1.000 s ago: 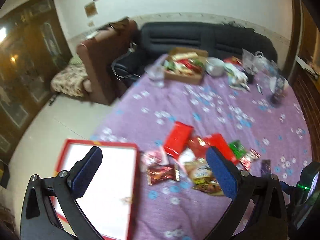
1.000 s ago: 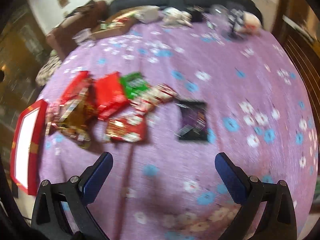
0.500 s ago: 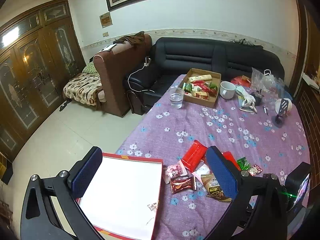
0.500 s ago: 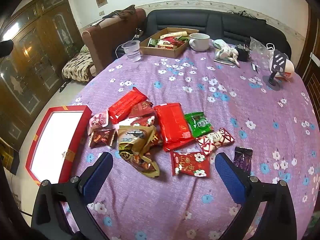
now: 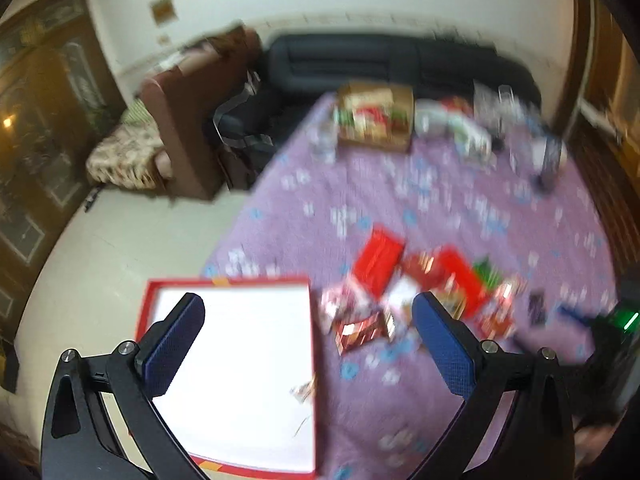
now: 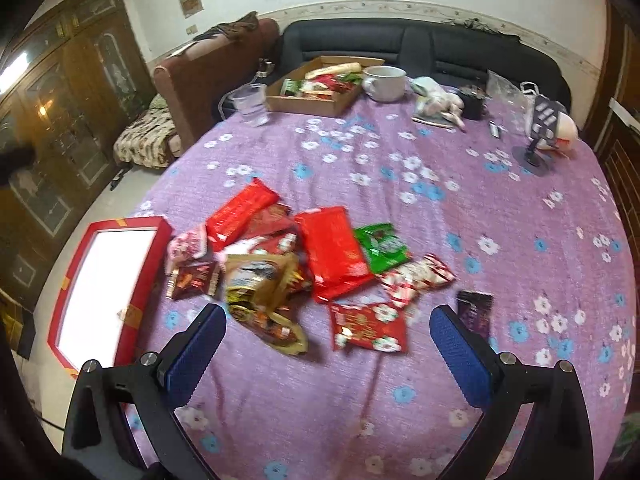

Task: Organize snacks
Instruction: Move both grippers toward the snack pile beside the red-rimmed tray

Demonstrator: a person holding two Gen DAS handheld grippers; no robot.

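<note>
My right gripper is wide open, empty; snack pile dead ahead, red box left of pile.

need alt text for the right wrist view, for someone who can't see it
Open right tongs hover empty over a purple floral tablecloth above a loose pile of snack packets. A red box with a white interior sits at the table's left edge; a cardboard box of snacks, a white mug and a plastic cup stand at the far side.
</note>
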